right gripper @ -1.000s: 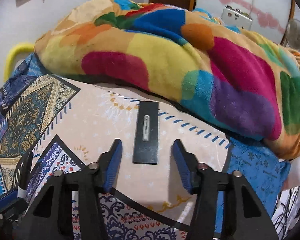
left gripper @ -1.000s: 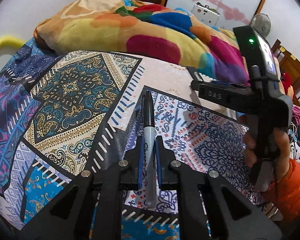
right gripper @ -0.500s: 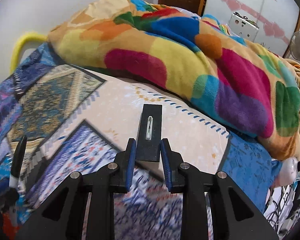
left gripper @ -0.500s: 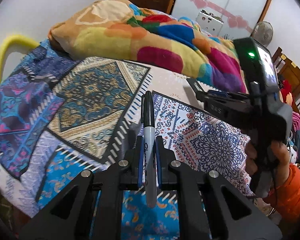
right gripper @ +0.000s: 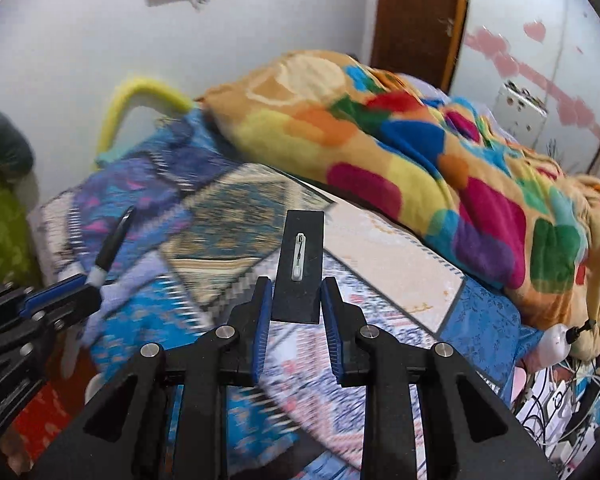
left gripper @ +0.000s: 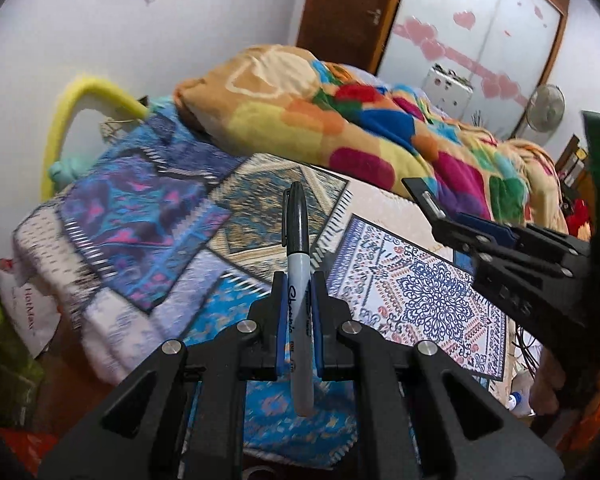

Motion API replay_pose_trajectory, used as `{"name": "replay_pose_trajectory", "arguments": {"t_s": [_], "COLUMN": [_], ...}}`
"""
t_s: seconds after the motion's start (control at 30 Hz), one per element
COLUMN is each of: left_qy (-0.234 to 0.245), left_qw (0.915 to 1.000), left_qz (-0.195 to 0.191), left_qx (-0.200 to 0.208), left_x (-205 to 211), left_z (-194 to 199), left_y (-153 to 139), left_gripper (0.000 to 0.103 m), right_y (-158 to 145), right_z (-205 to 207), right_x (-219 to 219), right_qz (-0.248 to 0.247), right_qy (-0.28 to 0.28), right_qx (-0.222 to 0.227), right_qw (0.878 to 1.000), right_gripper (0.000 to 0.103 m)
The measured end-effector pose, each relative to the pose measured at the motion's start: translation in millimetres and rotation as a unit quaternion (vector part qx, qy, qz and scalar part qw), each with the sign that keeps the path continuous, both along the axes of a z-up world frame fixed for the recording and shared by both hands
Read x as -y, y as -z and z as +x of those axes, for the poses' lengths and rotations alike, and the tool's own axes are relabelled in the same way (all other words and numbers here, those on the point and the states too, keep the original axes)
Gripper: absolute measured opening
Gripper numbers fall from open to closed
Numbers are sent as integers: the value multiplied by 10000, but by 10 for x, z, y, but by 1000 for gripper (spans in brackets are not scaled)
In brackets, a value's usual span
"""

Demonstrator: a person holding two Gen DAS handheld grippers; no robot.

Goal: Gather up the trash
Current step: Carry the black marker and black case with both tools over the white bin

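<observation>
I'm looking over a bed [left gripper: 148, 216] spread with patchwork covers, a bright fleece blanket [right gripper: 400, 140] heaped behind. My left gripper [left gripper: 298, 280] pinches a black marker [left gripper: 298, 264], barrel upright between the fingers. My right gripper [right gripper: 296, 292], whose jaws have just been closing, clamps a flat black card [right gripper: 300, 268] by its lower edge, clear of the bed, ready to carry off.

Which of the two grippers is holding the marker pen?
The left gripper: it clamps the black-capped marker upright. The right gripper instead holds a flat black badge plate with a pin.
</observation>
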State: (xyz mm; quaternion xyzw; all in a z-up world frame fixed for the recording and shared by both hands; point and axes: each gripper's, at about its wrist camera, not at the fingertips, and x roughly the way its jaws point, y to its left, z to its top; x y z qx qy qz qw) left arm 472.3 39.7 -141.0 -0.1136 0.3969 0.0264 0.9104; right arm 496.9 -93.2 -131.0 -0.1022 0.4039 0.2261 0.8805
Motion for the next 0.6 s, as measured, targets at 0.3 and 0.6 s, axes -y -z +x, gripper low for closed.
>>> {"name": "replay_pose_trajectory", "arguments": {"t_s": [0.3,0.6], "left_qy": [-514,-1073], "left_qw": [9984,9939], "left_qz": [76,135], "left_qx": [228,209], "left_x": [-487,-1079], "left_z": [-819,-1589], "left_y": [-322,-371], "left_gripper": [10,10], "right_y": [-402,-485], "right_z": [-721,-1312], "right_x": [-425,-894], "right_qz": [289,371], "right_qy": [-579,-1075], "right_qx": [150,109], "right_qw": [9978,9935], "right_gripper": [23,23]}}
